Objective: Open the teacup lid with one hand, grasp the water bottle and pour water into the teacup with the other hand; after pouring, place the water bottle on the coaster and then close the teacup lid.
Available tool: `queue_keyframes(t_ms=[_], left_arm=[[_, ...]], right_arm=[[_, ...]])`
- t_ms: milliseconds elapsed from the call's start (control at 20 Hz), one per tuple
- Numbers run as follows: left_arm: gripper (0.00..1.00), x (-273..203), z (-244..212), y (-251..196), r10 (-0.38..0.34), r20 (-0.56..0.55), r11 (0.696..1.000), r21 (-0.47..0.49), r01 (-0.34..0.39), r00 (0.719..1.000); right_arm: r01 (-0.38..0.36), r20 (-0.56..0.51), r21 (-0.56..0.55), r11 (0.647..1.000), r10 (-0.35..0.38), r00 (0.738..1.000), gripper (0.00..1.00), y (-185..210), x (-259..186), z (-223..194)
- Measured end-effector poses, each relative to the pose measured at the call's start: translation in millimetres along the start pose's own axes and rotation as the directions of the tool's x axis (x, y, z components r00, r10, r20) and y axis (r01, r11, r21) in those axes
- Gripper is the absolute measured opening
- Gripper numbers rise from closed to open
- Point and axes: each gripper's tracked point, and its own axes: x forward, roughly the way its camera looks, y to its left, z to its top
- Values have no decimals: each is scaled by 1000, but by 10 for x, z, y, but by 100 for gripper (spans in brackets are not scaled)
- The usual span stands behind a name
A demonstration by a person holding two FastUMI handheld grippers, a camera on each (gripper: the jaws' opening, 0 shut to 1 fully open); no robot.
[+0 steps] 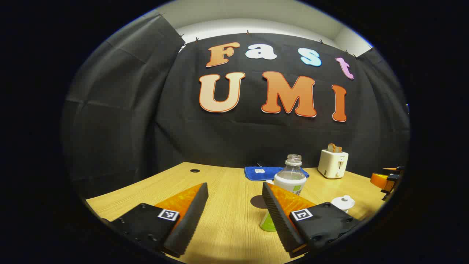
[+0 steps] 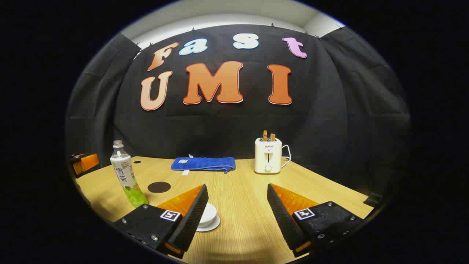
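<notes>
Wooden table [image 2: 242,198] stretches to the black cloth wall, with a blue towel [image 2: 203,164] and white toaster [image 2: 268,155] at its far edge. My left gripper [image 1: 234,205] and right gripper [image 2: 236,207] both hover with jaws spread wide, grasping nothing. Water bottle [image 1: 291,176] stands uncapped, near the dark coaster [image 2: 159,187]. Lidded white teacup [image 2: 207,216] sits just beside my right gripper's left finger.

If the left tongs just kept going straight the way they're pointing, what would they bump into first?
Probably nothing soon: between the open left tongs lies bare table, then the blue towel far back. The water bottle stands just right of that line, partly behind one finger; depth is hard to judge.
</notes>
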Motion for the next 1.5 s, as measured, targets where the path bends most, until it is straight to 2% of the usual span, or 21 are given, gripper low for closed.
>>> queue_keyframes(t_ms=[150,200,250,450,750,900,1500], left_arm=[[84,0,-12,-31,-7,1,1000,2,7,1000],[87,9,-10,-6,1,1,1000,6,-1,1000],[83,5,-12,-8,4,-1,1000,7,-4,1000],[90,4,-33,0,5,-5,1000,5,-5,1000],[90,6,-48,0,5,-9,1000,8,-5,1000],[98,13,-81,24,10,-19,1000,7,-10,1000],[97,48,-183,-13,-7,-45,1000,28,9,999]], right_arm=[[1,0,1,1000,-1,1000,96,-1,4,-1],[0,-1,0,1000,0,1000,96,1,2,-5],[0,-2,0,1000,0,1000,96,2,1,-10],[-8,7,-5,1000,8,1000,97,8,-9,6],[-10,5,-10,1000,10,1000,97,20,-15,-15],[-11,-1,-7,1000,11,1000,97,27,3,-26],[-72,-34,-7,997,72,997,97,326,146,-133]])
